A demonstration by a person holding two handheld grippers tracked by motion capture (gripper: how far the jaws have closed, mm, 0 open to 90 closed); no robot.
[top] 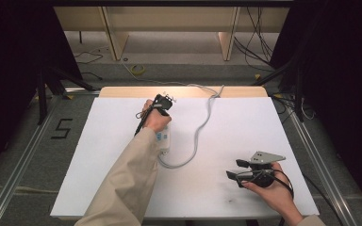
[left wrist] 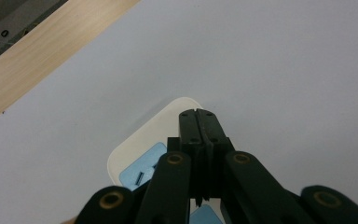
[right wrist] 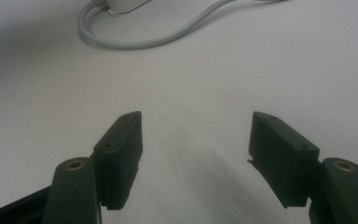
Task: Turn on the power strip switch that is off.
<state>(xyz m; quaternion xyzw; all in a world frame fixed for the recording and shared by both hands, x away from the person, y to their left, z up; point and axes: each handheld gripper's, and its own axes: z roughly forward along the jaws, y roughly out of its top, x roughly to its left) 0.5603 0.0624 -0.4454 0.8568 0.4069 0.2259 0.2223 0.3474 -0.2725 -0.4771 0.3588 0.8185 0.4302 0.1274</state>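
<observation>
A white power strip (top: 164, 141) with blue sockets lies lengthwise at the middle of the white table (top: 99, 160). Its grey cable (top: 199, 127) curls off the near end and runs to the far edge. My left gripper (top: 162, 104), held in a hand with a beige sleeve, stands over the strip's far end. In the left gripper view the jaws of the left gripper (left wrist: 197, 114) are pressed together just above the power strip (left wrist: 135, 149), with nothing seen between them. My right gripper (top: 234, 169) rests low at the table's near right, open and empty. The right gripper (right wrist: 196, 140) looks towards the cable (right wrist: 168, 39).
A bare wooden strip (top: 184, 92) runs along the table's far edge. Behind it stand wooden shelves (top: 169, 23), with loose cables and a yellow object (top: 138, 69) on the floor. Dark curtains close both sides. A "5" (top: 61, 128) is marked on the floor at left.
</observation>
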